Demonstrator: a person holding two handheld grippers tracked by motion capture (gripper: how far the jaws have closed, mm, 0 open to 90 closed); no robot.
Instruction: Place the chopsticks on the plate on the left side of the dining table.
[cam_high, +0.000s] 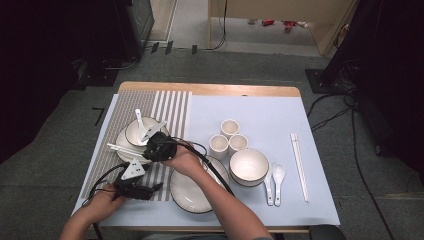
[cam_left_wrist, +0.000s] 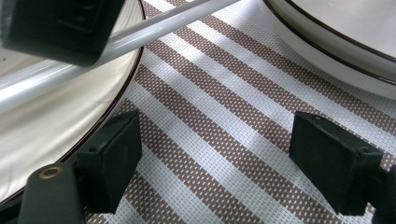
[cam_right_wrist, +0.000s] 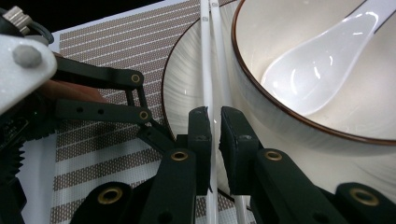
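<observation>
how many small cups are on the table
3: back cup, front-left cup and front-right cup, clustered on the blue mat behind the bowl.

Right gripper (cam_right_wrist: 214, 122) jaws nearly together, arm reaching across. Left gripper (cam_left_wrist: 215, 161) jaws wide apart, held low.

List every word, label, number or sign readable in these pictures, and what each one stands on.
No text can be read anywhere.
A tiny dark mark sits near the top end of the white chopsticks held in the right gripper: too small to read.
The bowl, spoon, plate and striped placemat bear no lettering that shows.
</observation>
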